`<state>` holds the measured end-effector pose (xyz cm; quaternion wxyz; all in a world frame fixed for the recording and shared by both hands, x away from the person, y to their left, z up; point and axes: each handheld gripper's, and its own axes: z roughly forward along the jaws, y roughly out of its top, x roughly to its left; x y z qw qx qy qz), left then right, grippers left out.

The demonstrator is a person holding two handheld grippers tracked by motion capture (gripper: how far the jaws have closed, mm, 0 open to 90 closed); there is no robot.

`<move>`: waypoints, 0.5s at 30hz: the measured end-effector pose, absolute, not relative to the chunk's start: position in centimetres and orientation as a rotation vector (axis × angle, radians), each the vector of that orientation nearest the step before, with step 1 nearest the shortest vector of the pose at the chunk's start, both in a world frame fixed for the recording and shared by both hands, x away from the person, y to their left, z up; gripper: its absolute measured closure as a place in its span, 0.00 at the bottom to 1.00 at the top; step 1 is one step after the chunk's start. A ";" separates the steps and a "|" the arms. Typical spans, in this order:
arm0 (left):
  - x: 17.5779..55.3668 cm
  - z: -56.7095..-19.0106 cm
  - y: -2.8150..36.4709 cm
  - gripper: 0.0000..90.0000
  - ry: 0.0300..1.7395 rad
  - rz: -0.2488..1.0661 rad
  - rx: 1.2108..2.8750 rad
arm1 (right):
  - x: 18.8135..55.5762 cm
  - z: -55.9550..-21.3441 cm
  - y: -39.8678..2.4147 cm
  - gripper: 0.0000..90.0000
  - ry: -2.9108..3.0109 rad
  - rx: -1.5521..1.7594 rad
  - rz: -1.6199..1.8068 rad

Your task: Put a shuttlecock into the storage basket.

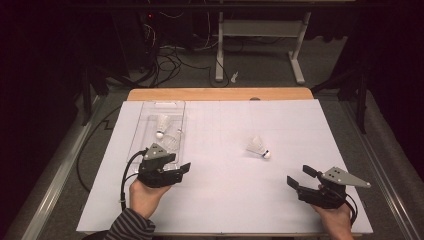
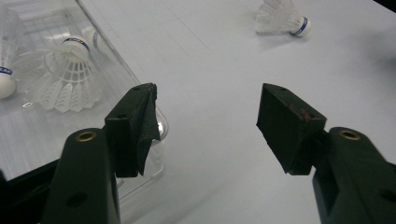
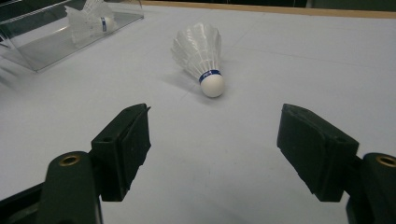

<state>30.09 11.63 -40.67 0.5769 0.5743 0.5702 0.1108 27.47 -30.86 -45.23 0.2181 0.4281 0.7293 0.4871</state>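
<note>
Bare tabletop (image 1: 220,200) runs between both hands, lower middle of the high view. Loose shuttlecock (image 1: 258,147) lies right of centre, open sheet all round it. Clear tray (image 1: 150,112), upper left, walls off that side; its near corner sits just beside the left gripper (image 1: 181,171)

A white sheet (image 1: 300,150) is laid over a wooden table (image 1: 220,94). Beyond it, a grey floor (image 1: 260,70), tangled cables (image 1: 167,62) and a white desk frame (image 1: 260,30) are seen in dim surroundings.
</note>
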 end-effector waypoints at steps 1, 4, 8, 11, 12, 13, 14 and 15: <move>30.2 -40.6 11.3 0.43 1.336 0.248 1.346 | 27.5 -45.2 -30.8 0.29 2.020 1.183 1.348; 30.3 -40.5 10.9 0.43 1.331 0.245 1.355 | 27.4 -45.2 -30.8 0.29 2.023 1.176 1.347; 30.6 -40.3 10.4 0.43 1.321 0.245 1.364 | 27.4 -45.2 -30.8 0.29 2.023 1.175 1.347; 30.8 -40.2 9.9 0.43 1.316 0.235 1.369 | 27.4 -45.2 -30.8 0.29 2.024 1.173 1.347; 31.0 -40.2 9.8 0.43 1.317 0.232 1.375 | 27.4 -45.2 -30.8 0.29 2.024 1.174 1.347; 31.1 -40.3 9.6 0.43 1.316 0.230 1.378 | 27.4 -45.2 -30.8 0.29 2.025 1.172 1.347; 31.1 -40.3 9.4 0.43 1.315 0.228 1.377 | 27.4 -45.2 -30.8 0.29 2.024 1.171 1.348; 31.2 -40.2 9.3 0.42 1.311 0.228 1.381 | 27.4 -45.2 -30.8 0.29 2.022 1.176 1.349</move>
